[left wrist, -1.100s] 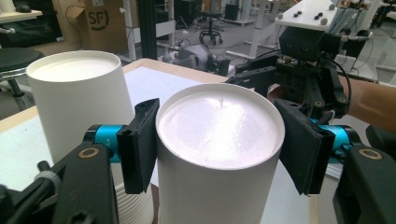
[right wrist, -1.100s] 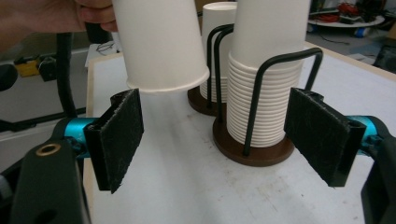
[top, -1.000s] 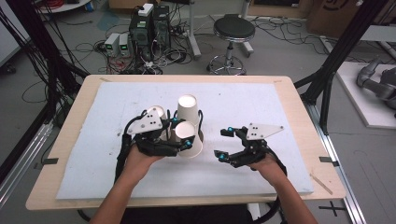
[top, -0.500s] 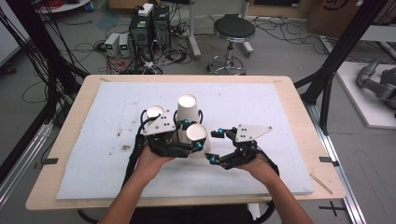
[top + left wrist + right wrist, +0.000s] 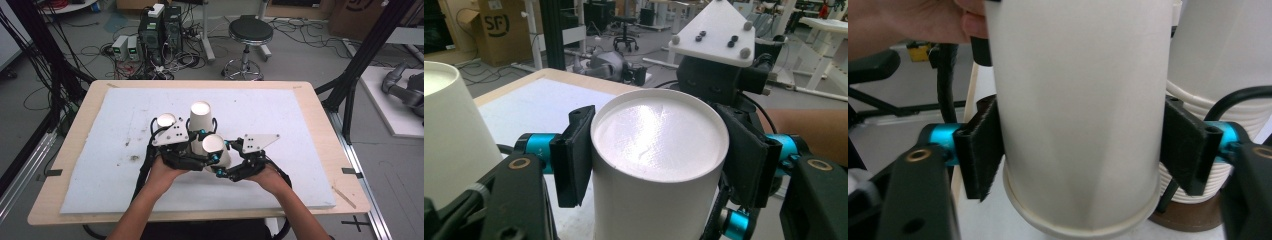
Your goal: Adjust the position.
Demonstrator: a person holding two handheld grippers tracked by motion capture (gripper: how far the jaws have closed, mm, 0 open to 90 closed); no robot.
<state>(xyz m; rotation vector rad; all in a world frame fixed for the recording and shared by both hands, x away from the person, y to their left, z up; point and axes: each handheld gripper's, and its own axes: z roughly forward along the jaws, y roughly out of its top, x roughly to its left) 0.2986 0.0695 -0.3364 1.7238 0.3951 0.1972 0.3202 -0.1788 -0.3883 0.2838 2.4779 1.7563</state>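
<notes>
**Inspector A:** Margins first. The white mat (image 5: pixel 125 125) covers most of the wooden table (image 5: pixel 320 107), and both grippers work near its middle. Broad bare mat lies to either side and toward the far edge; the near edge is closer.

**Inspector B:** The cup?

**A:** An upturned white paper cup (image 5: pixel 214 150) sits between the two grippers. In the left gripper view the left gripper (image 5: pixel 659 162) has its black pads against the cup's (image 5: pixel 659 165) sides, pinching it near the closed base.

**B:** And the right?

**A:** The right gripper (image 5: pixel 1083 150) straddles the same cup (image 5: pixel 1078 115) lower down, near the rolled rim. Its pads look to be touching, though I cannot tell whether it grips firmly.

**B:** Neighbours?

**A:** A stack of cups (image 5: pixel 200 120) stands just behind.
</notes>
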